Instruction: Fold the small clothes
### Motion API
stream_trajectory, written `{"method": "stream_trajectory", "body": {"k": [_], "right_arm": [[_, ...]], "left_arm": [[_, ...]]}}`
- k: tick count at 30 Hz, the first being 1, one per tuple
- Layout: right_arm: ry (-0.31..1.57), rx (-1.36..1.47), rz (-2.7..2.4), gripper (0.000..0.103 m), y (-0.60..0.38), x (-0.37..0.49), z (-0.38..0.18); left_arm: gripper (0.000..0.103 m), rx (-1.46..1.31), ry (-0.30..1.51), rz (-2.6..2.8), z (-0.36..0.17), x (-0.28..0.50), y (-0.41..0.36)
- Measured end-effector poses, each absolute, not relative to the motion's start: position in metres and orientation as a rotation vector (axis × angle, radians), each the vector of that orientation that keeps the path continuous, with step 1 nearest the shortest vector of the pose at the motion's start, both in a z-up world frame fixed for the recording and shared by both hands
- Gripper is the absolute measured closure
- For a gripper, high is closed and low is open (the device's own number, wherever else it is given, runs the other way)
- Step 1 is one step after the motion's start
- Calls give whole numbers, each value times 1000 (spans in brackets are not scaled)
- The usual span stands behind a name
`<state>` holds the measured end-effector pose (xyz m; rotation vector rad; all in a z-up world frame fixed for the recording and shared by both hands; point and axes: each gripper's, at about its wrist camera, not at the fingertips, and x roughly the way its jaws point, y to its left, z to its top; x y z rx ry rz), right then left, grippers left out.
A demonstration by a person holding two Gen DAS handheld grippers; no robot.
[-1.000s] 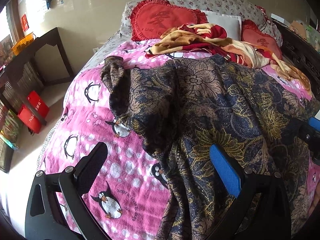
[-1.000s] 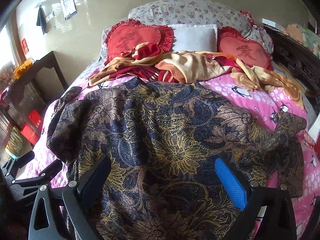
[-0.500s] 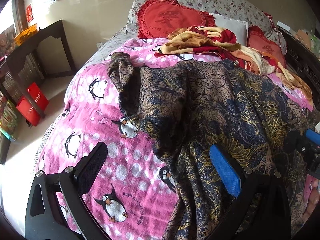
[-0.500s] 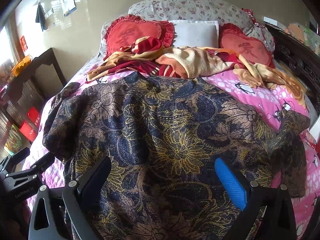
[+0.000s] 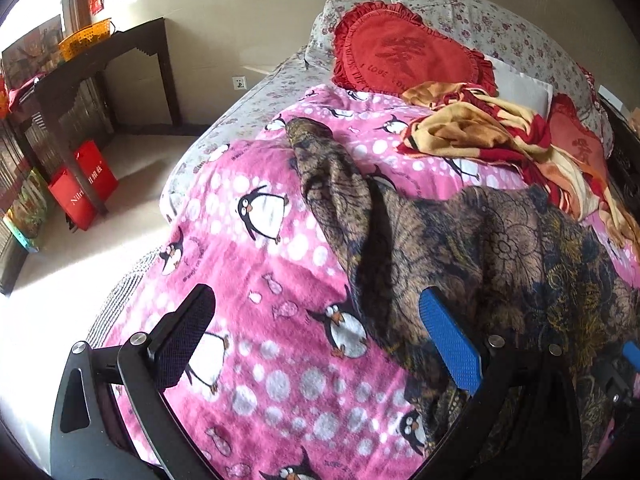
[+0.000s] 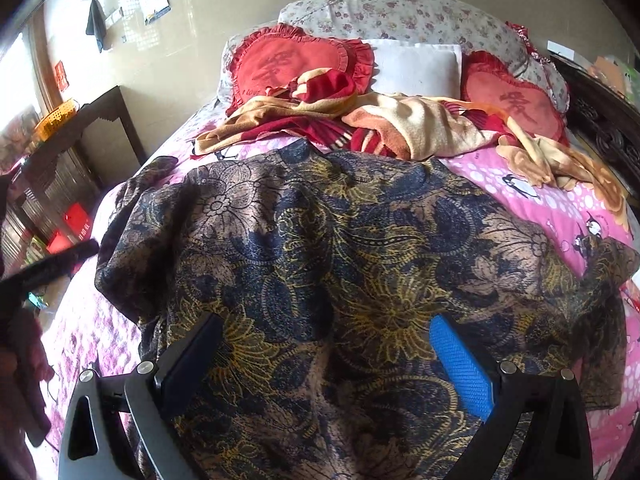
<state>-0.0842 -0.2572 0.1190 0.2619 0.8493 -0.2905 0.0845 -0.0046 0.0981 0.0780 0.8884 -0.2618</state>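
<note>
A dark floral top in navy, brown and gold [image 6: 352,272] lies spread on the pink penguin blanket [image 5: 260,272]. One sleeve [image 5: 324,176] points away over the pink. My left gripper [image 5: 316,340] hangs open over the blanket beside the top's left edge, nothing between its fingers. My right gripper [image 6: 324,360] is open above the lower middle of the top. The top's right sleeve [image 6: 608,280] lies bunched at the right. The left gripper shows as a dark blurred bar [image 6: 52,264] at the left of the right wrist view.
Red heart cushions [image 6: 296,60], a white pillow [image 6: 416,68] and a crumpled red and tan blanket [image 6: 400,120] lie at the head of the bed. Left of the bed stands a dark wooden table [image 5: 100,64] with a red bag [image 5: 80,184] on the floor. Dark carved furniture [image 6: 600,120] lines the right.
My left gripper has swung left, off the top and over the bare pink blanket. The right gripper has barely moved and stays over the top.
</note>
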Motion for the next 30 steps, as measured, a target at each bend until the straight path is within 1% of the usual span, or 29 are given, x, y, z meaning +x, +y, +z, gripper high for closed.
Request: {"method": "stream_trajectory", "body": {"k": [4, 10, 18, 19, 20, 21, 23, 24, 25, 26, 27, 28, 30], "right_arm": [[860, 259, -278, 0, -256, -80, 116], [881, 285, -262, 0, -256, -78, 107], [899, 309, -237, 0, -259, -73, 97], [905, 315, -235, 0, -260, -72, 96], [914, 322, -233, 0, -261, -71, 94], [920, 327, -230, 0, -262, -70, 92], [931, 333, -228, 0, -264, -67, 88], [934, 334, -229, 0, -265, -66, 86], [938, 337, -231, 0, -267, -66, 85], [938, 341, -233, 0, -268, -65, 84], [937, 349, -236, 0, -269, -66, 83], [936, 351, -239, 0, -271, -66, 83], [933, 360, -245, 0, -272, -67, 84]], "left_arm": [[1, 72, 893, -238, 101, 120, -6], [1, 145, 918, -216, 97, 185, -29], [1, 283, 996, -146, 67, 264, -60], [3, 308, 1004, -135, 61, 270, -62], [8, 331, 1015, -128, 55, 275, -65], [11, 349, 1029, -126, 49, 279, -65], [32, 351, 1049, -153, 41, 283, -65], [35, 342, 1052, -171, 40, 283, -63], [46, 327, 1050, -187, 40, 283, -61], [65, 303, 1048, -203, 43, 283, -57], [75, 263, 1051, -227, 47, 282, -53], [87, 192, 1057, -266, 53, 282, -46], [88, 44, 1057, -346, 68, 278, -34]]}}
